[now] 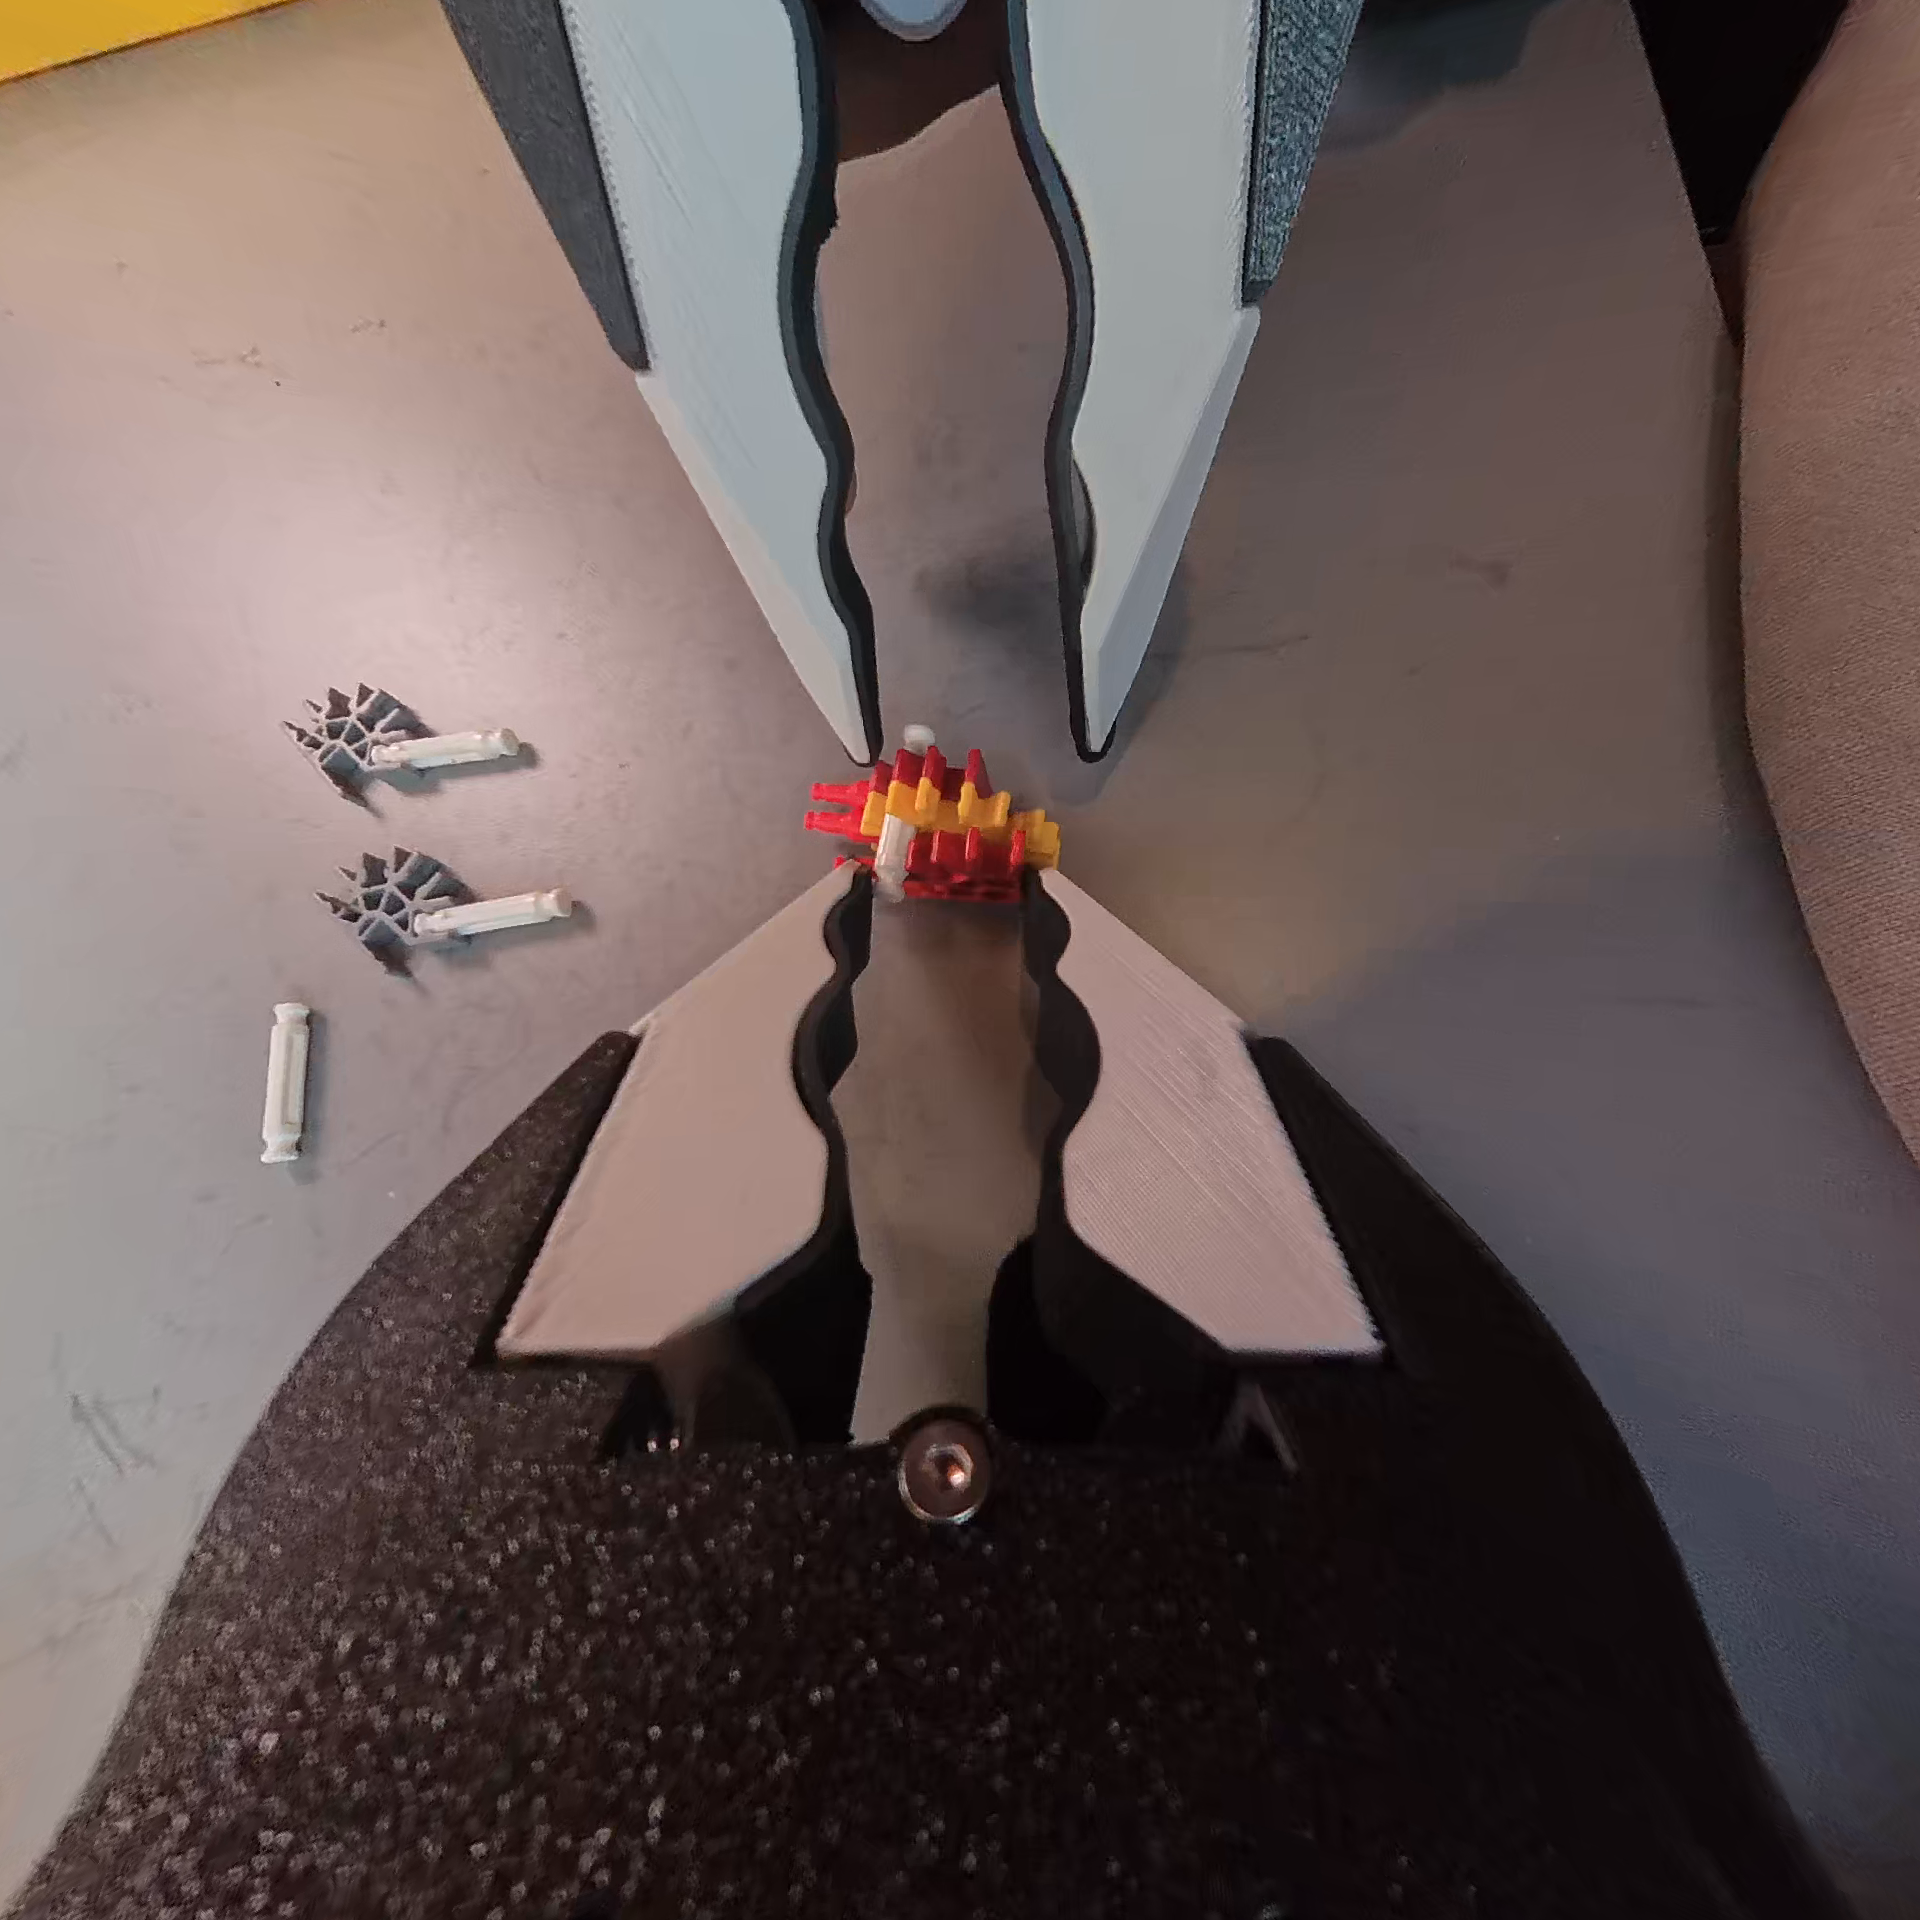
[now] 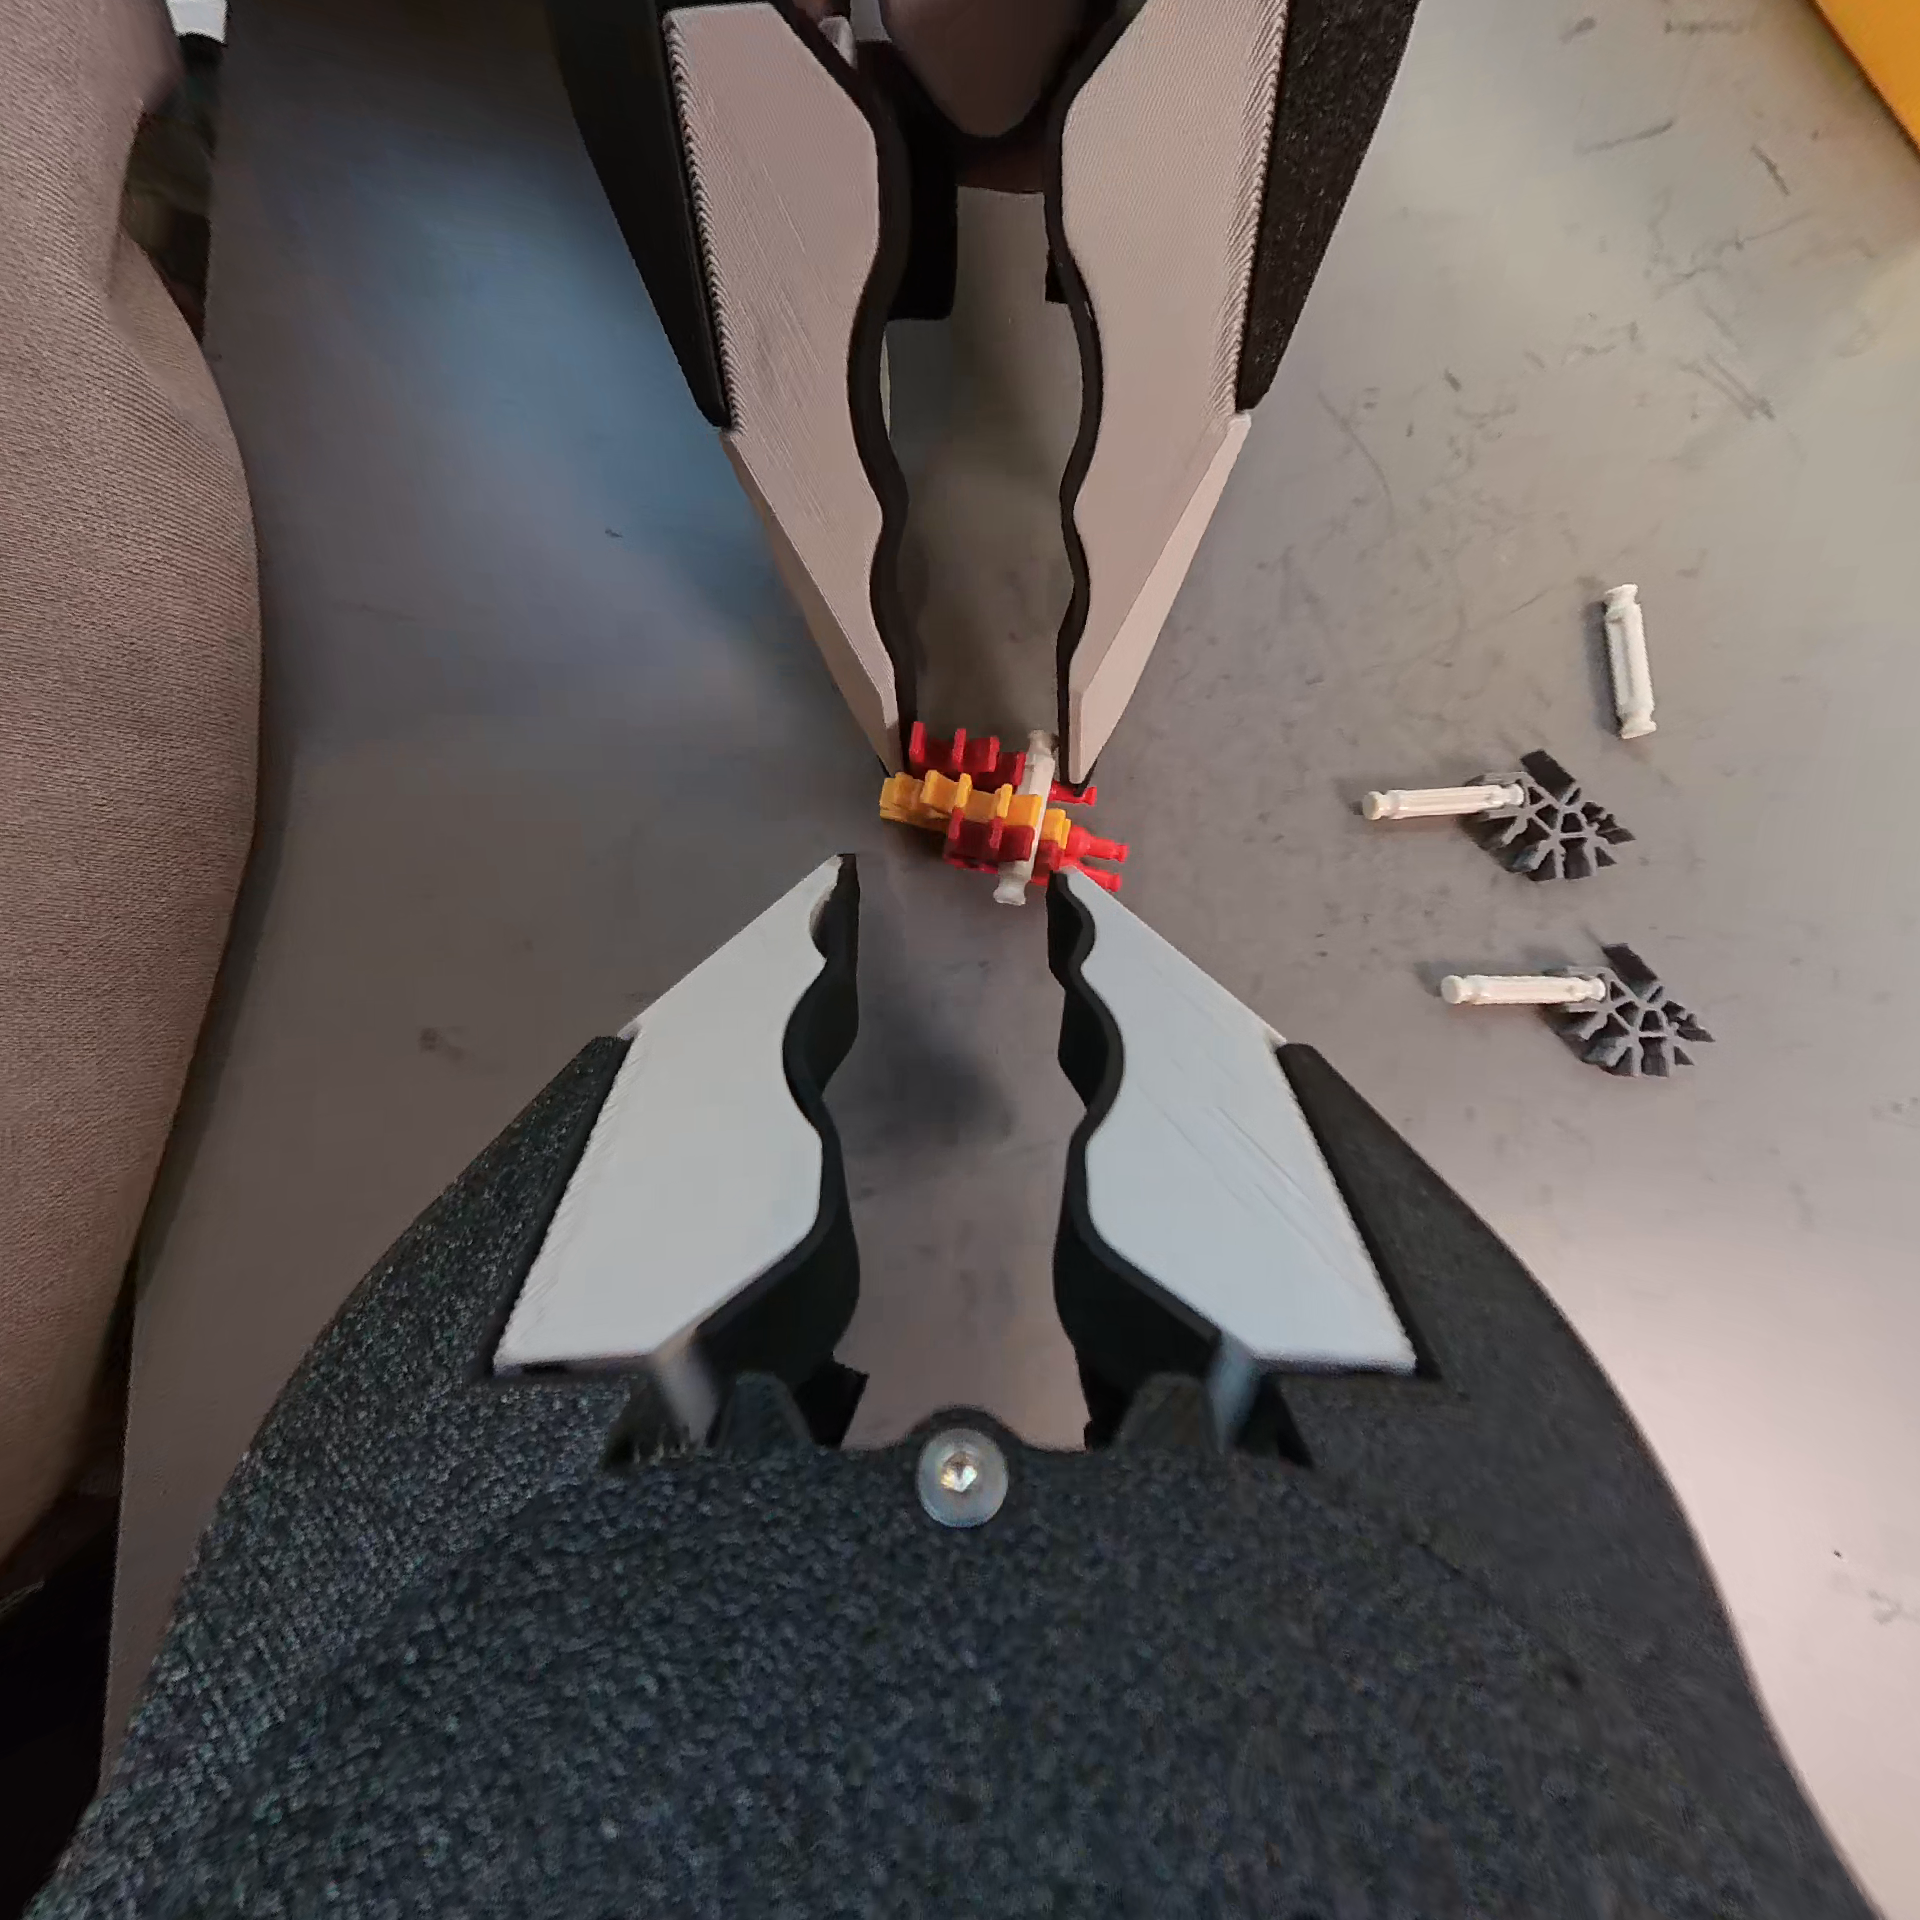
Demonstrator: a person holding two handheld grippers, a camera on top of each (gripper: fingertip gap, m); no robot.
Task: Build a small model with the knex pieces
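A small cluster of red and yellow toothed connector pieces with a short white rod through it sits at the centre of the grey table. My left gripper is shut on the cluster's near red piece. My right gripper comes from the opposite side, its jaws apart, tips just short of the cluster. In the right wrist view the cluster lies just beyond my open right gripper. The left gripper pinches its far side there. The white rod's end sticks out beside my right fingertip.
Two dark grey fan-shaped connectors, each with a white rod plugged in, lie to the left. A loose white rod lies near them. They also show in the right wrist view. Brown fabric borders the table. A yellow object is at the corner. My two grippers' fingertips are within a few centimetres of each other.
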